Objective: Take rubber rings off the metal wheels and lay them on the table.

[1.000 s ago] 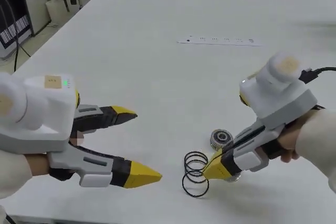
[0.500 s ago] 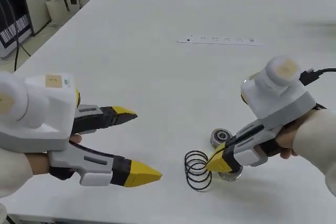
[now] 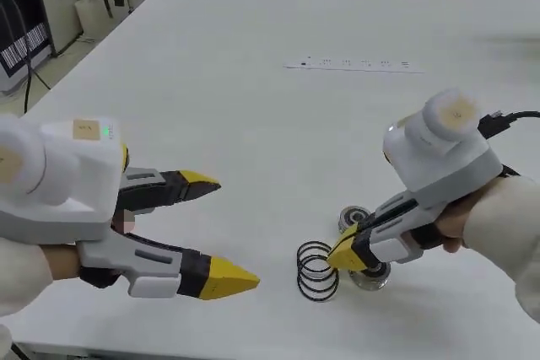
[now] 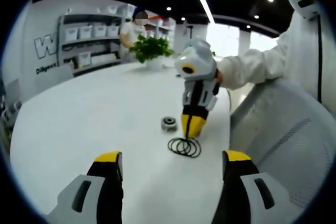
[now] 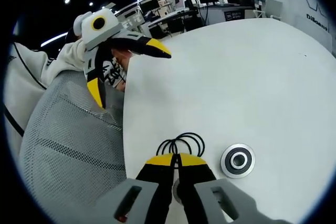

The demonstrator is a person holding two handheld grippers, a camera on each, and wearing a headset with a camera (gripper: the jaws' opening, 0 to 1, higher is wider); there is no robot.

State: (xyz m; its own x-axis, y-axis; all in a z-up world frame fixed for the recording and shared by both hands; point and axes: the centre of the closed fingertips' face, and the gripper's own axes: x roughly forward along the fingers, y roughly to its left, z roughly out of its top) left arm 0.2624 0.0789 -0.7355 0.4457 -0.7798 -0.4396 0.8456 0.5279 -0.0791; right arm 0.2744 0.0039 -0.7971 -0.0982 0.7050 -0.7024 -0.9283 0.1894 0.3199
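Several thin black rubber rings lie overlapping on the white table. My right gripper is shut, its yellow tips pressed on the pile's near edge, apparently pinching one ring. One metal wheel lies flat just beyond the rings. A second wheel sits partly hidden under the right gripper's body. My left gripper hangs open to the left of the rings with nothing between its fingers.
A white power strip lies far back on the table. The table's front edge runs close below the rings. A mesh chair back stands beside the table, with a person at shelves in the background.
The right gripper has drawn slightly back and up, and the ring pile has bunched closer together under its tips. The left gripper has held still.
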